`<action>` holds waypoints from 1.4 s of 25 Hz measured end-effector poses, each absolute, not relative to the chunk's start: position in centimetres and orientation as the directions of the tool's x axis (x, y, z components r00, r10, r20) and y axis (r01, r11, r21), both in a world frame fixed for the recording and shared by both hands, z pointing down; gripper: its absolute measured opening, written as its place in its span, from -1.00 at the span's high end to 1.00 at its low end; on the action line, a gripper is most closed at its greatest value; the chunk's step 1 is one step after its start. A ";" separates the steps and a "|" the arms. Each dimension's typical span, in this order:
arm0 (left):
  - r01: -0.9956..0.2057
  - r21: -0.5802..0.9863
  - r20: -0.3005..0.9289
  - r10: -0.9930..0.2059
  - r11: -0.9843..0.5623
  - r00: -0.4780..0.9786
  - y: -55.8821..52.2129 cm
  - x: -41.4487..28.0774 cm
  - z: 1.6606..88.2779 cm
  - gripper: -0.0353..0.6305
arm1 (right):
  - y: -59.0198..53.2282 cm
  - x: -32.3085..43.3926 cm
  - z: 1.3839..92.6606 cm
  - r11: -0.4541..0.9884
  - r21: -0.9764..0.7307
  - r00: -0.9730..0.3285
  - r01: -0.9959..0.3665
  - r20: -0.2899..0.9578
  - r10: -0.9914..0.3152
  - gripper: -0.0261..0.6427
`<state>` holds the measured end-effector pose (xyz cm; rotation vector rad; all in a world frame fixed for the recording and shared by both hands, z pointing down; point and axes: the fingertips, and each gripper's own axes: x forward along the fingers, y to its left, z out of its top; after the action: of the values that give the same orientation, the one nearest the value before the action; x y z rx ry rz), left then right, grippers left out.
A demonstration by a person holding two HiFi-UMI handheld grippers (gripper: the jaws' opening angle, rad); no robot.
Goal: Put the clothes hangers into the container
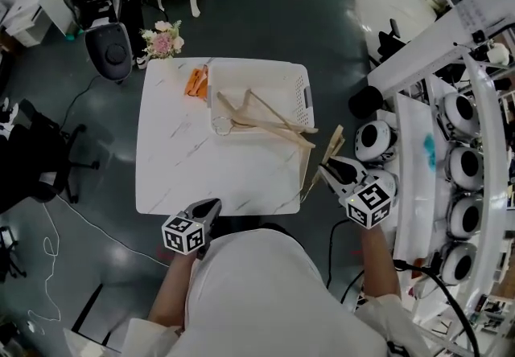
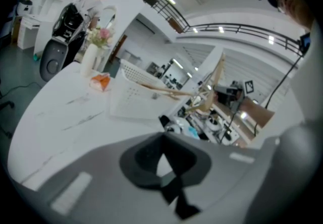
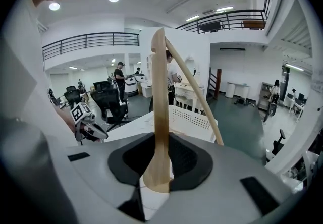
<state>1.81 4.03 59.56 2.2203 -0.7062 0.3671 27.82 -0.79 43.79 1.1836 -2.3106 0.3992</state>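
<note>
Right gripper view showed the right gripper (image 3: 157, 183) clamped on the end of a wooden hanger (image 3: 159, 107), which stood upright between its jaws. Head view placed that wooden hanger just off the right edge of the white tabletop (image 1: 185, 162), beside the white container (image 1: 306, 98) and outside it, while other hangers (image 1: 265, 118) already lay across the container. At the tabletop's near edge the left gripper (image 1: 212, 206) hung with its jaws together and nothing between them.

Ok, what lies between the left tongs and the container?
Bare tabletop only, from left tongs to container, seen in the head view.
</note>
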 end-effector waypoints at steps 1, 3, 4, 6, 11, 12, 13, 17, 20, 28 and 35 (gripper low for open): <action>-0.590 0.585 0.459 -0.373 -0.556 0.806 3.8 1.7 59.5 0.88 | -1.3 28.2 43.2 0.579 -0.019 -0.489 -0.815 0.560 -0.669 0.69; -0.589 0.586 0.455 -0.375 -0.556 0.807 3.3 1.6 59.6 0.88 | -2.4 28.9 42.0 0.587 0.005 -0.483 -0.809 0.563 -0.671 0.69; -0.589 0.588 0.454 -0.377 -0.555 0.807 3.0 1.5 59.6 0.88 | -2.9 29.2 41.5 0.594 0.020 -0.481 -0.804 0.566 -0.669 0.69; -0.590 0.589 0.452 -0.381 -0.551 0.807 2.5 1.2 59.7 0.88 | -4.2 29.6 40.5 0.612 0.047 -0.479 -0.790 0.576 -0.663 0.69; -0.595 0.592 0.450 -0.390 -0.544 0.804 1.3 0.4 59.8 0.88 | -7.5 29.0 38.9 0.687 0.082 -0.506 -0.722 0.616 -0.604 0.69; -0.596 0.593 0.449 -0.392 -0.541 0.803 1.1 0.2 59.7 0.88 | -8.2 28.7 38.6 0.705 0.078 -0.517 -0.705 0.624 -0.586 0.69; -0.598 0.594 0.449 -0.395 -0.537 0.801 0.9 -0.1 59.7 0.88 | -8.8 28.3 38.4 0.722 0.071 -0.529 -0.688 0.633 -0.566 0.69; -0.606 0.601 0.451 -0.404 -0.522 0.796 0.3 -1.1 59.9 0.88 | -10.8 25.9 39.0 0.816 0.007 -0.574 -0.578 0.708 -0.412 0.69; -0.612 0.602 0.453 -0.412 -0.512 0.791 0.0 -1.8 60.0 0.88 | -11.5 23.7 41.1 0.881 -0.089 -0.584 -0.464 0.779 -0.229 0.69; -0.634 0.616 0.458 -0.441 -0.468 0.772 0.2 -4.1 60.3 0.88 | -14.3 17.9 50.4 0.872 -0.367 -0.431 -0.323 0.878 0.210 0.69; -0.677 0.622 0.488 -0.483 -0.392 0.727 1.6 -7.9 61.0 0.88 | -17.9 16.4 58.7 0.768 -0.449 -0.340 -0.457 0.886 0.316 0.69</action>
<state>-7.90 1.63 60.95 2.0665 -0.8775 0.2866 16.36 -17.94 58.66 0.1107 -1.7491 0.7913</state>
